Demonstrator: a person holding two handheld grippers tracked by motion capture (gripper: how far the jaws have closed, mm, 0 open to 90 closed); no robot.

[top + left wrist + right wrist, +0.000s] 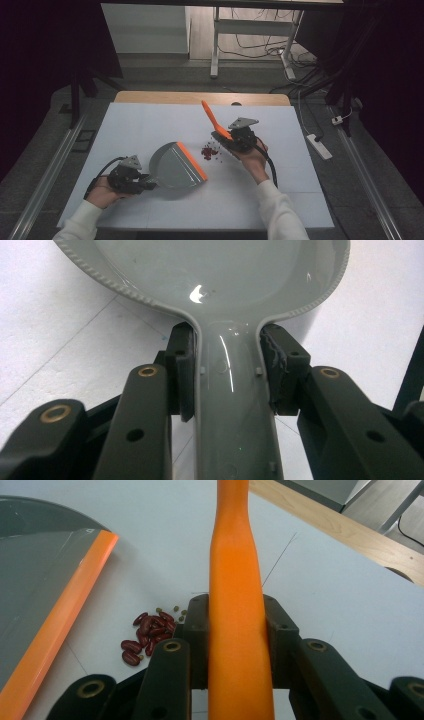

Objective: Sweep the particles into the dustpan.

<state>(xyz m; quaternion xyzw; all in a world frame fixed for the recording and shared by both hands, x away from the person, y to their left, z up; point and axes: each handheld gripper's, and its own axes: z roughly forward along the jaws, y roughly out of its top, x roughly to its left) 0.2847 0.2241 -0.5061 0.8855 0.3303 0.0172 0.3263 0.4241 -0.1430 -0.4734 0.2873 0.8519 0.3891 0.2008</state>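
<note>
Down near the front left of the white surface (150, 125), the left gripper (142, 181) is clamped on the grey handle of a dustpan (175, 167); in the left gripper view both pads press the sides of the handle (232, 405) just behind the pan's bowl. The dustpan lies flat, its orange lip (191, 160) facing toward the middle of the surface. Its tray looks bare of beans in the high view, and the right gripper view shows bare grey plastic inside the lip (55, 610).

The right gripper (231, 141), right of the middle of the surface, is closed on the orange handle of a brush (215, 120), which slants up and away toward the far edge; the pads sit tight on either side of the handle (237, 625). Whether bristles touch the surface cannot be told.

A small heap of red kidney beans (210, 151), with a few tiny greenish ones (177, 611), lies on the surface between the dustpan's lip and the right gripper, near the lip but not touching it.
</note>
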